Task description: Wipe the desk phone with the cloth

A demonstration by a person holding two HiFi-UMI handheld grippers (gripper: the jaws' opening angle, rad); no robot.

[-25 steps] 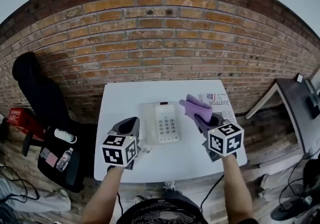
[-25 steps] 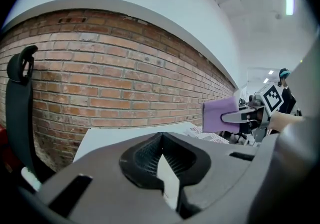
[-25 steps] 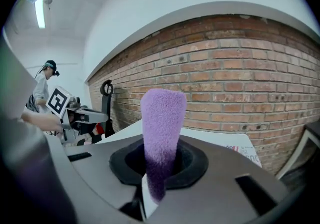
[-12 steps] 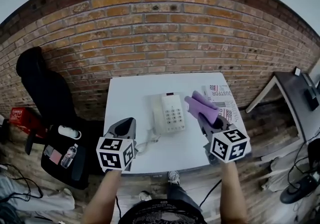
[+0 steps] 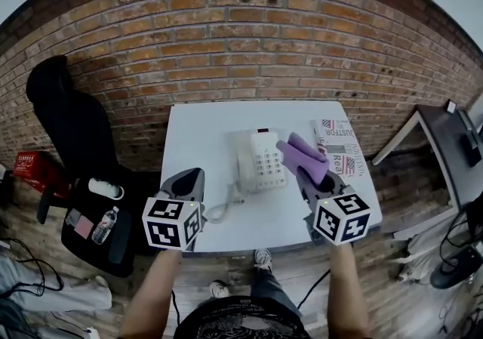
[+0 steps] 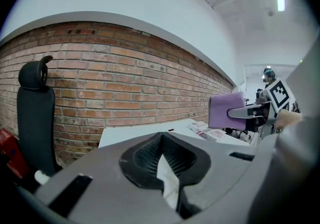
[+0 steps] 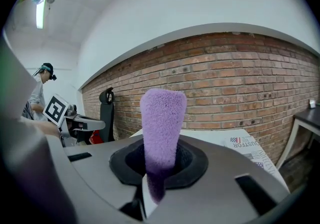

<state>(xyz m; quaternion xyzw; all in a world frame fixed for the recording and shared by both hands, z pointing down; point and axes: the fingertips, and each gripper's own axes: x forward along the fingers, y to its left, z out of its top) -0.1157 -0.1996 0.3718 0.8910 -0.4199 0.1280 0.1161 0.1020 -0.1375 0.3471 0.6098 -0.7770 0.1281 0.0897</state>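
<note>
Right hand-held gripper (image 7: 159,168) is clamped on the fuzzy purple cloth (image 7: 161,123), a folded upright tongue just right of the boxy cream desk phone (image 5: 259,160) on my smooth white bench (image 5: 200,134). Left hand-held gripper (image 6: 162,148), jaws together and empty, hangs left of the phone.

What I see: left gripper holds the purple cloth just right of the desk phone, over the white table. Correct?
No: the right gripper holds the purple cloth, as the right gripper view shows. It is just right of the desk phone, over the white table.
</note>
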